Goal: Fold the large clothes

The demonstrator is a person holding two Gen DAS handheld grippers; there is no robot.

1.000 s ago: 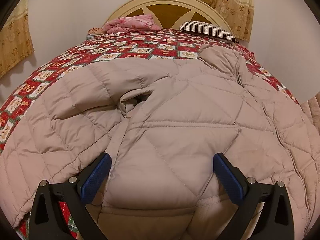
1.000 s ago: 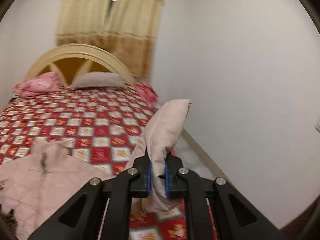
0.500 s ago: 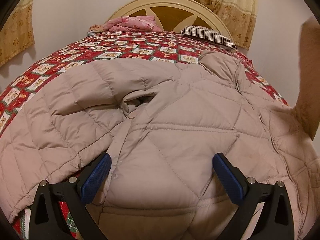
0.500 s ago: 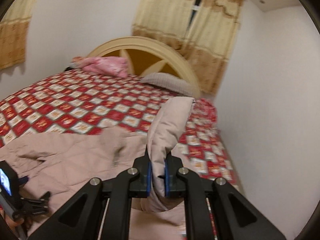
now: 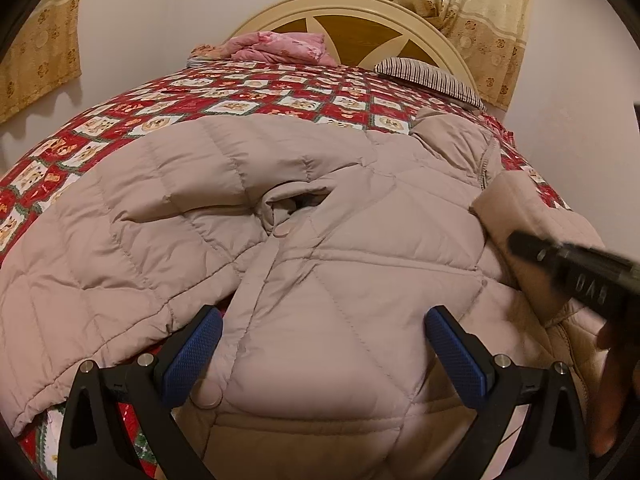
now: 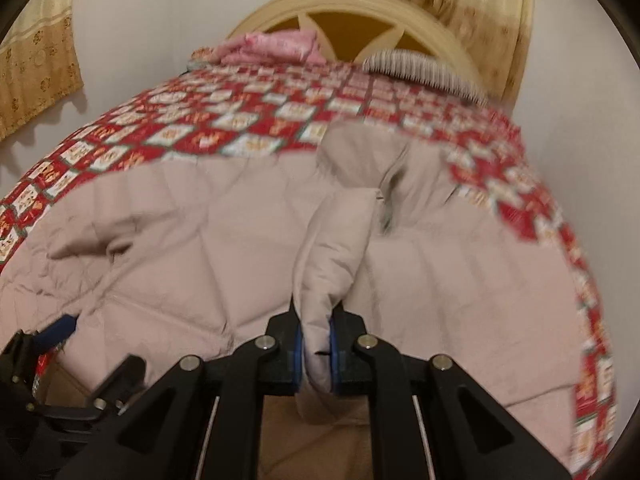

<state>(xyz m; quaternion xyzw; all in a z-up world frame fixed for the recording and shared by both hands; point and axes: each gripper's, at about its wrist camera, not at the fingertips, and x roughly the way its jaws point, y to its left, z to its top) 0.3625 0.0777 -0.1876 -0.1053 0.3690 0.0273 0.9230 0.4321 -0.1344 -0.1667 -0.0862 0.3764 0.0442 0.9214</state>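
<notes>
A large beige quilted down jacket (image 5: 320, 248) lies spread on the bed, one sleeve folded across its front at the left. My left gripper (image 5: 320, 356) is open just above the jacket's lower front, its blue pads wide apart. My right gripper (image 6: 315, 356) is shut on the jacket's other sleeve (image 6: 336, 240), which stands up between its pads above the jacket body (image 6: 180, 248). In the left wrist view the right gripper (image 5: 572, 268) comes in from the right with that sleeve (image 5: 512, 216) over the jacket.
The bed has a red and white patterned cover (image 5: 248, 96). A pink folded blanket (image 5: 280, 46) and a striped pillow (image 5: 428, 74) lie by the cream headboard (image 5: 348, 8). Curtains (image 5: 480, 4) hang behind. A wall is close at the right.
My right gripper has swung left with the sleeve, from the bed's right edge to above the jacket body. It now appears in the left wrist view. The left gripper has barely moved.
</notes>
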